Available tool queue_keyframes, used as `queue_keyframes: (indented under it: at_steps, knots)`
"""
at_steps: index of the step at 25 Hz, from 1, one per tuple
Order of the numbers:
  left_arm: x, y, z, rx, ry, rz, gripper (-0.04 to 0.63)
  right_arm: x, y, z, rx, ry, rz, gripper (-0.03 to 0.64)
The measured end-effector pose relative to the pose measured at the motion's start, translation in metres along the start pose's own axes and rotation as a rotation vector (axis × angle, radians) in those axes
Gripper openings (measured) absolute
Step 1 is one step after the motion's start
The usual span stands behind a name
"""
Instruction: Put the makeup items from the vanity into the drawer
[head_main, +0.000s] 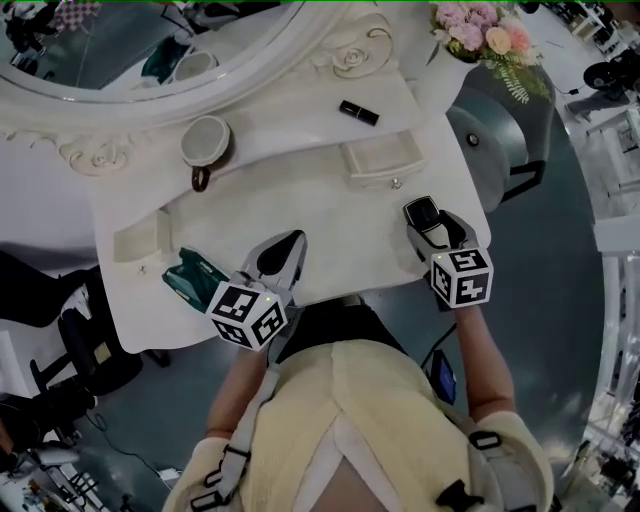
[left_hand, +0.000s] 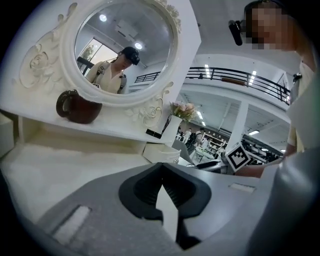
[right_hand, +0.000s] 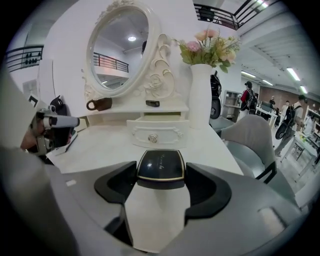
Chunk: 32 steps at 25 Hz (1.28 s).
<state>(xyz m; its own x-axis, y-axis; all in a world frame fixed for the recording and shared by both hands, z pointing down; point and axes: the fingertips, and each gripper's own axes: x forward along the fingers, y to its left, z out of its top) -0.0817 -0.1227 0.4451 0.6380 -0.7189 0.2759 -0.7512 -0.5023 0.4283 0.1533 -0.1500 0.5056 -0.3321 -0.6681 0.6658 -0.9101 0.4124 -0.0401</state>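
A black compact with a gold rim sits between the jaws of my right gripper, which is shut on it just above the white vanity top, near its front right corner. The small right drawer behind it is closed. My left gripper hovers over the vanity's front edge, shut and empty. A black lipstick lies on the raised shelf. A round brown-handled pot stands on the shelf further left. A green item lies left of the left gripper.
An oval white-framed mirror stands at the back. A white vase of pink flowers stands at the right end. A grey chair is to the vanity's right. A second small drawer sits at the left.
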Motion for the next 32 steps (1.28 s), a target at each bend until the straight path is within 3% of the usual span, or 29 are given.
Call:
queue_keyframes:
  at_steps: [5, 15, 32]
  knots:
    - [-0.002, 0.015, 0.009, 0.088, 0.010, 0.023, -0.006, -0.008, 0.032, 0.038, -0.018, -0.042, 0.044, 0.311]
    - [0.004, 0.037, 0.024, 0.138, -0.005, 0.035, -0.005, 0.001, 0.079, 0.098, -0.144, -0.046, 0.133, 0.311]
    - [0.044, 0.038, 0.046, 0.141, -0.024, 0.134, -0.005, 0.061, 0.052, 0.121, -0.200, 0.203, 0.318, 0.311]
